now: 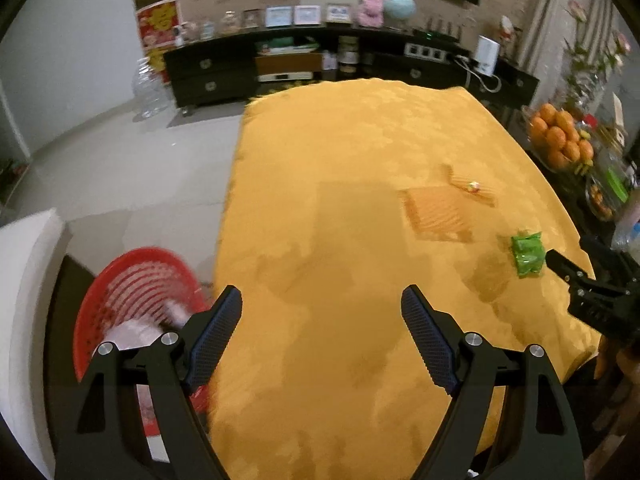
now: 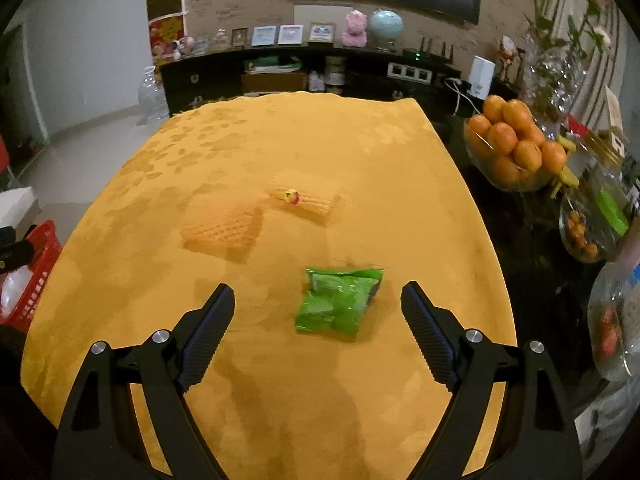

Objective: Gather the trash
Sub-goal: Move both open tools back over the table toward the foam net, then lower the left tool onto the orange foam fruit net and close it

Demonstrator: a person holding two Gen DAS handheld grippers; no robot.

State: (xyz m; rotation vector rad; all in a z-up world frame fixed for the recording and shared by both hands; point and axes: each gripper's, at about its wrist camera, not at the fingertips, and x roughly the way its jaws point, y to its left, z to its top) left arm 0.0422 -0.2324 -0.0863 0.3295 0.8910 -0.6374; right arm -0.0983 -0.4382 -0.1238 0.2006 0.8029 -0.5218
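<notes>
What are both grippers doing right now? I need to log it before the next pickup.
Left gripper: open, holding nothing, above the yellow tablecloth.
Right gripper: open, holding nothing; the green wrapper lies between its fingers, untouched.

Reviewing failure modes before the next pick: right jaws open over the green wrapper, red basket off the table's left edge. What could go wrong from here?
1. The green wrapper lies flat and crinkled on the soft yellow tablecloth; the right gripper may pinch cloth with it and drag the cloth.
2. The two yellowish wafer packs nearly match the cloth and could be missed.
3. The red basket sits below the table edge beside the left gripper; a release short of it may drop trash on the floor.
</notes>
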